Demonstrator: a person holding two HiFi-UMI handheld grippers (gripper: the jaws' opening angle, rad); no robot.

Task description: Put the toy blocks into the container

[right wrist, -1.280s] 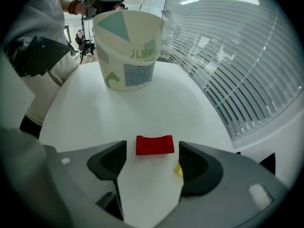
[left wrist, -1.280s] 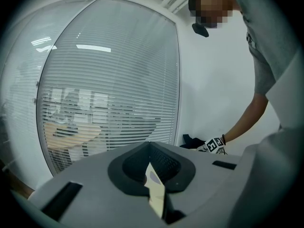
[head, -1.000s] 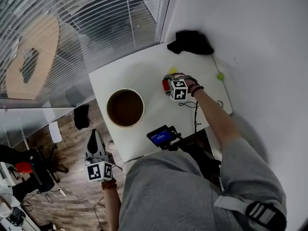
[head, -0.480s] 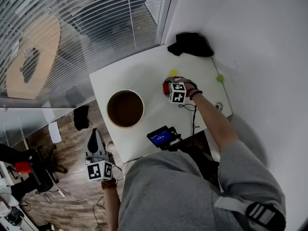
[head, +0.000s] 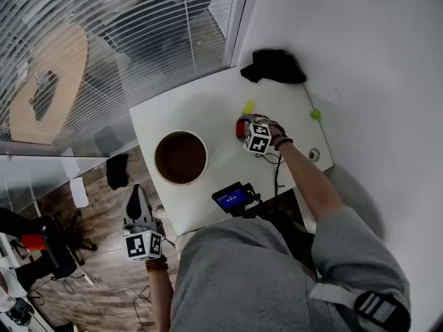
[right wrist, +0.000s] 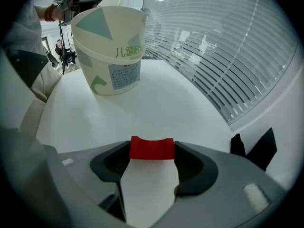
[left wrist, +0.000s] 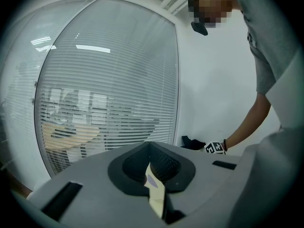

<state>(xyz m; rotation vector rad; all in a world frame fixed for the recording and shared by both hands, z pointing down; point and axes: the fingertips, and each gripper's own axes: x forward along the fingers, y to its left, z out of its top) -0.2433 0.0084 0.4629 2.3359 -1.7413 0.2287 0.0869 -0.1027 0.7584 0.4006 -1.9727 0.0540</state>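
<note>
- The white bench (head: 208,109) stands in a corner between a blind-covered window and a plain wall.
- The container (head: 181,157), a round paper tub, stands upright and open on the bench's left part, well apart from the blocks.
- A black cloth (head: 275,66) lies at the far edge.
- The left tool (head: 136,203) hangs off the bench over the wooden floor, its jaws together and nothing between them.
- The right tool (head: 246,128) points steeply down at the bench; its jaws have just been closing and are clamped on the red block (right wrist: 152,147), which sits on the bench surface.
- A yellow block (head: 248,106) lies just beyond it.
- A small green block (head: 315,114) rests near the right edge.
</note>
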